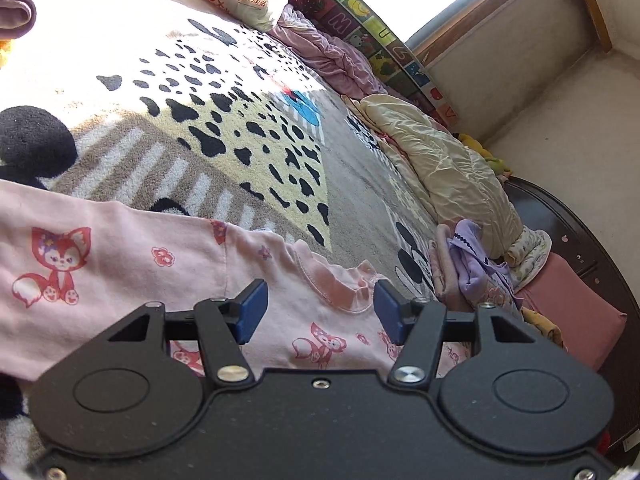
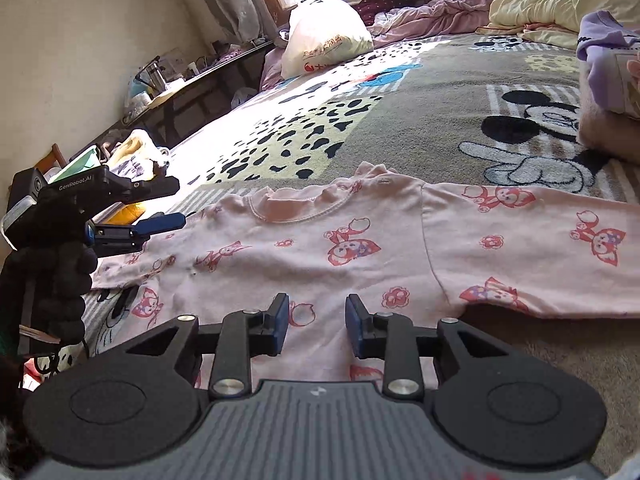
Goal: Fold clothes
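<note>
A pink long-sleeved child's top (image 2: 360, 240) with red fox prints lies spread flat on the patterned blanket (image 2: 420, 92), collar facing away. In the left wrist view the top (image 1: 160, 276) fills the lower left, its frilled collar (image 1: 340, 284) between the fingers. My left gripper (image 1: 320, 308) is open and empty just above the collar area; it also shows at the left of the right wrist view (image 2: 176, 204), by the top's left shoulder. My right gripper (image 2: 316, 320) is open and empty above the top's chest.
A stack of folded clothes, purple on top (image 2: 608, 56), sits at the right (image 1: 472, 272). A cream quilt (image 1: 448, 176), a pink quilt (image 2: 432, 16) and a white bag (image 2: 324, 36) lie at the far side. A dark cluttered desk (image 2: 172, 92) stands left.
</note>
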`<state>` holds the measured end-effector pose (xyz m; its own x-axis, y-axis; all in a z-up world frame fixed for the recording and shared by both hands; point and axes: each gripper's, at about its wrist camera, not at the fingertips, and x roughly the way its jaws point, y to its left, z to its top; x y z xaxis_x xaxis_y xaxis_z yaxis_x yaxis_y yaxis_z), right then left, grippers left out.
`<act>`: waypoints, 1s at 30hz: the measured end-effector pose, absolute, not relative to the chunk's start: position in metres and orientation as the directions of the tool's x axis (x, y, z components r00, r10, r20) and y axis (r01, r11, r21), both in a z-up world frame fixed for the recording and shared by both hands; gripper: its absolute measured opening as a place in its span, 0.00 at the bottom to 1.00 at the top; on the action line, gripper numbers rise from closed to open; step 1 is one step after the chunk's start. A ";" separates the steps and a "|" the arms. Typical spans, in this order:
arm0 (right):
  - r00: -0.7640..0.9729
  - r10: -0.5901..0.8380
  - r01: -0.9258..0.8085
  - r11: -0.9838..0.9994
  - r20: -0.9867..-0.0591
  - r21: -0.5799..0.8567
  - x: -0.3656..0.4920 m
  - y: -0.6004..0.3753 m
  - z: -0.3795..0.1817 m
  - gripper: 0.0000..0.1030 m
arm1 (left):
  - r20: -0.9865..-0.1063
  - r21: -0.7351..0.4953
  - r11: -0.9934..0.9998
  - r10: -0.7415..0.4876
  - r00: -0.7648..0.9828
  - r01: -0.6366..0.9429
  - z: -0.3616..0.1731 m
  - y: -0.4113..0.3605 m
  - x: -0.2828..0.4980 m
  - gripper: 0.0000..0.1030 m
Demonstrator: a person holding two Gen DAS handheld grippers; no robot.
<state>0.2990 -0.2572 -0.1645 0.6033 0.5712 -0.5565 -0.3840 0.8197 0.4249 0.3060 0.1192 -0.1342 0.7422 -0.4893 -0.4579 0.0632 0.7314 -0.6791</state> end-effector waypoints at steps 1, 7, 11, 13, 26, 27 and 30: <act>0.620 0.565 -0.362 0.822 -0.545 0.440 0.285 -0.263 -0.165 0.32 | -0.468 -0.676 0.735 -0.478 0.743 0.047 -0.135 0.121 0.296 0.56; 0.734 0.456 -0.143 0.828 -0.503 0.542 0.207 -0.308 -0.178 0.33 | -0.536 -0.674 0.737 -0.437 0.722 -0.055 -0.154 0.132 0.219 0.56; 0.747 0.418 -0.028 0.797 -0.517 0.604 0.170 -0.332 -0.188 0.35 | -0.544 -0.719 0.686 -0.451 0.708 -0.115 -0.167 0.138 0.173 0.56; 0.748 0.429 -0.009 0.770 -0.507 0.638 0.158 -0.337 -0.193 0.36 | -0.541 -0.738 0.661 -0.460 0.704 -0.135 -0.169 0.137 0.151 0.55; 0.715 0.475 0.040 0.705 -0.513 0.708 0.118 -0.336 -0.208 0.38 | -0.518 -0.837 0.483 -0.553 0.652 -0.256 -0.189 0.114 0.087 0.46; 0.714 0.479 0.045 0.697 -0.511 0.716 0.115 -0.337 -0.209 0.38 | -0.516 -0.838 0.482 -0.546 0.660 -0.257 -0.190 0.113 0.087 0.43; 0.712 0.484 0.043 0.693 -0.508 0.719 0.113 -0.335 -0.211 0.37 | -0.497 -0.852 0.453 -0.541 0.679 -0.263 -0.195 0.111 0.089 0.40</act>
<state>0.1134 -0.3351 -0.2114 0.7125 0.4836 -0.5085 0.0427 0.6934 0.7193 0.0890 0.1107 -0.1948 0.6787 -0.5408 -0.4969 -0.2629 0.4529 -0.8519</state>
